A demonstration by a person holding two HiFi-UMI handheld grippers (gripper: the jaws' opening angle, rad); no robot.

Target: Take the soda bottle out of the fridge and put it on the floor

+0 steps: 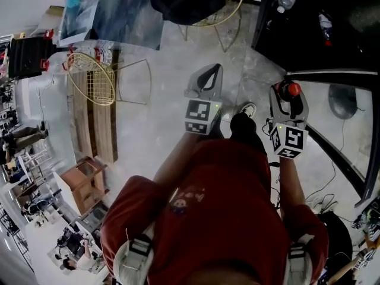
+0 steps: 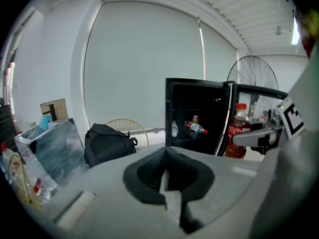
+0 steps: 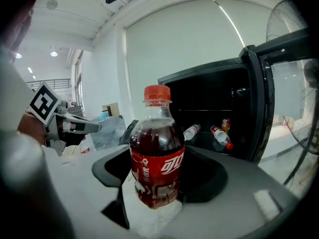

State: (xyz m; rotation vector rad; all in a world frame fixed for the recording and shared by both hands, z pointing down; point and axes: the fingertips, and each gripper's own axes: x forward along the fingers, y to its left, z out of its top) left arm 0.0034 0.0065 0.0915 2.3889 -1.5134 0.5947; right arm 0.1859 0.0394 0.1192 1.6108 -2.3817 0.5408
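Note:
A soda bottle (image 3: pixel 157 156) with a red cap, red label and dark drink stands upright between the jaws of my right gripper (image 3: pixel 158 193), which is shut on its lower body. In the head view the bottle's cap (image 1: pixel 291 89) shows above that gripper (image 1: pixel 287 100), in front of the black fridge (image 1: pixel 297 34). The fridge (image 3: pixel 214 108) stands open, with two small bottles (image 3: pixel 222 137) and a can lying inside. My left gripper (image 2: pixel 164 180) is shut on nothing and held up to the left of the right one (image 1: pixel 209 71). From it the held bottle (image 2: pixel 239 131) shows at the right.
The fridge door (image 1: pixel 350 129) hangs open at the right. A black bag (image 2: pixel 107 143) rests on a gold wire chair (image 1: pixel 205 13); a second wire chair (image 1: pixel 95 79) and a wooden bench are at the left. Cables (image 1: pixel 323 200) lie on the floor at right.

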